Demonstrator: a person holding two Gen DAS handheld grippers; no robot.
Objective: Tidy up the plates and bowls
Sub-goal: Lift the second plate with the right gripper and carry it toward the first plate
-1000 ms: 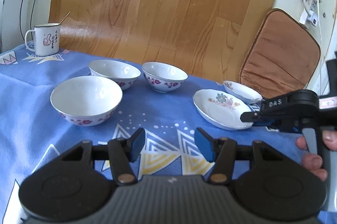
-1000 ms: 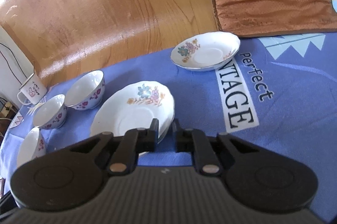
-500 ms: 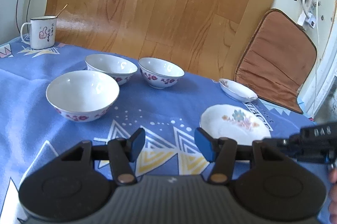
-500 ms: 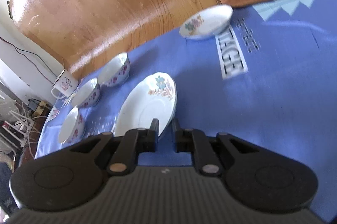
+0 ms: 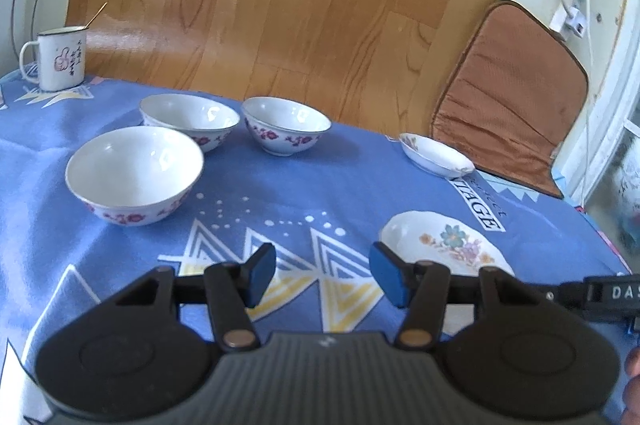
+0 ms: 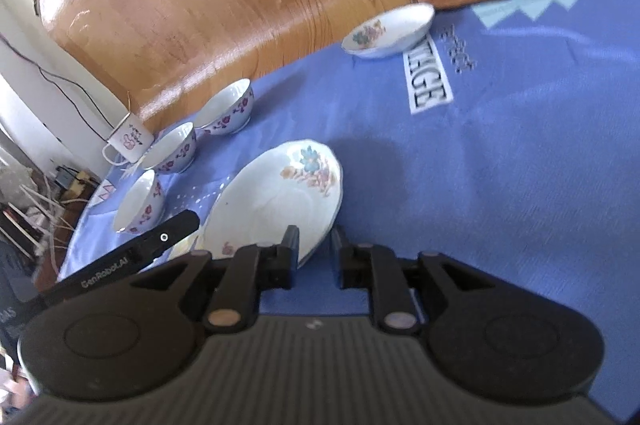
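Cloth: blue, patterned, covers the table; all dishes sit on it.
Plate: floral, near right of the left wrist view; in the right wrist view its flower end points far, its long axis runs near to far, and it tips up on its near edge.
Bowls: three, upright, mouths up, at far left; near bowl, mid bowl, far bowl, the mid one just beside the other two.
Small plate: far right, near the cloth's far edge, well apart from the plate.
Mug: far left corner, upright.
Right claw: narrowed, pinching the plate's near rim.
Left claw: spread wide, holds nothing, above the cloth left of the plate.
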